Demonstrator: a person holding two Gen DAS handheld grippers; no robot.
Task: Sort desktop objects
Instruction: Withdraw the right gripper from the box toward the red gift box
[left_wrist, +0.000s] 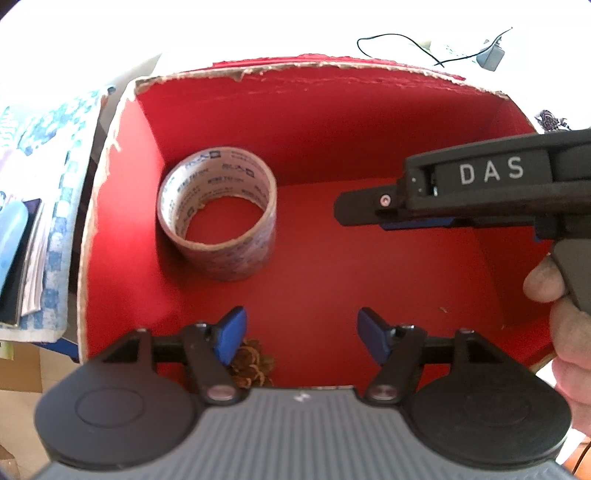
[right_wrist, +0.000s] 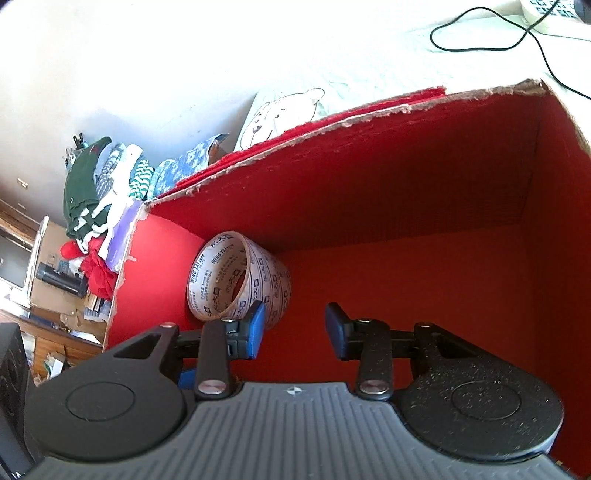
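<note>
A roll of printed packing tape (left_wrist: 218, 214) lies on the floor of a red-lined cardboard box (left_wrist: 332, 122), near its far left corner; it also shows in the right wrist view (right_wrist: 240, 280). A brown pine cone (left_wrist: 251, 363) lies at the box's near wall, just below my left gripper's left finger. My left gripper (left_wrist: 301, 332) is open and empty over the box floor. My right gripper (right_wrist: 295, 328) is open and empty inside the box (right_wrist: 406, 192), right of the tape; in the left wrist view it reaches in from the right (left_wrist: 347, 210).
A stack of books and papers (left_wrist: 40, 206) lies left of the box. A black cable (left_wrist: 399, 40) with a charger (left_wrist: 491, 55) lies on the white surface behind it. Piled clothes (right_wrist: 103, 192) and shelves stand left of the box in the right wrist view.
</note>
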